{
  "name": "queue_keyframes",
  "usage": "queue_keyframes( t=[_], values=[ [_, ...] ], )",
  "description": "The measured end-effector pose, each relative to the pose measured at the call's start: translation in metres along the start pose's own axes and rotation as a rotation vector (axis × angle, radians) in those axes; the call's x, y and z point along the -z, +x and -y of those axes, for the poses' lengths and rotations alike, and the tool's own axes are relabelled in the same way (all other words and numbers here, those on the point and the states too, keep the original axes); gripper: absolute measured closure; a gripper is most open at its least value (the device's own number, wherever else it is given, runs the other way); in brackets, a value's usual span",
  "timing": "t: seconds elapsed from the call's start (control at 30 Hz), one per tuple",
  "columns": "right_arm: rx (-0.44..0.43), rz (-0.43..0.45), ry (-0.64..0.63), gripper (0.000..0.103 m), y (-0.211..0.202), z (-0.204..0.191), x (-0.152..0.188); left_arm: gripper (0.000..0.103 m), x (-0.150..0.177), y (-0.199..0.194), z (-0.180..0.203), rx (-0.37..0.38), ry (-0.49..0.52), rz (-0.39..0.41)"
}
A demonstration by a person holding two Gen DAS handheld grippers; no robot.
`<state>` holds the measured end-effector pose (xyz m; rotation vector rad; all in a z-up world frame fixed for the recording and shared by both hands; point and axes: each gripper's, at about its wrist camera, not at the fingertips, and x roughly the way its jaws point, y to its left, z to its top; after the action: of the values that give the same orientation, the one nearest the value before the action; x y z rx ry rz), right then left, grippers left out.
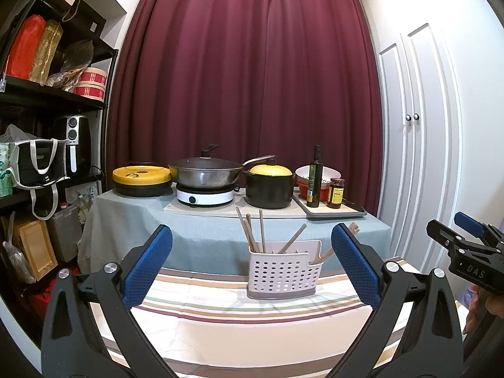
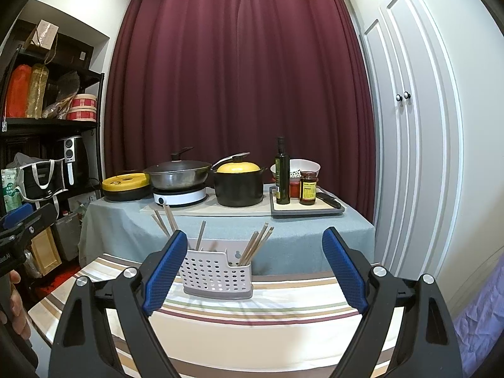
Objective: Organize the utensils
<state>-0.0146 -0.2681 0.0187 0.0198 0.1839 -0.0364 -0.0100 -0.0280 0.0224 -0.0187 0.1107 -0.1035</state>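
Hovering above the striped table [image 1: 239, 327], the left gripper [image 1: 252, 264] and right gripper [image 2: 255, 267] are held with jaws spread apart, nothing gripped. Chopsticks [image 1: 252, 233] are seen upright in a perforated white utensil holder [image 1: 283, 274] at the table's far edge.

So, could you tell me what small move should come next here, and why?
Probably ease the right hand-held gripper forward toward the chopsticks leaning in the perforated holder. Both grippers are open and empty, and the chopsticks stand splayed across separate compartments.
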Motion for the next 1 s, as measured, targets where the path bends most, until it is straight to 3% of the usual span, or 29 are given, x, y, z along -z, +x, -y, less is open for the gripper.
queue_keyframes(
  t=[1.0],
  values=[
    [0.005,-0.012,-0.014,0.018,0.000,0.000,0.003,0.004,0.005,-0.004,0.009,0.011,0.029,0.026]
  ],
)
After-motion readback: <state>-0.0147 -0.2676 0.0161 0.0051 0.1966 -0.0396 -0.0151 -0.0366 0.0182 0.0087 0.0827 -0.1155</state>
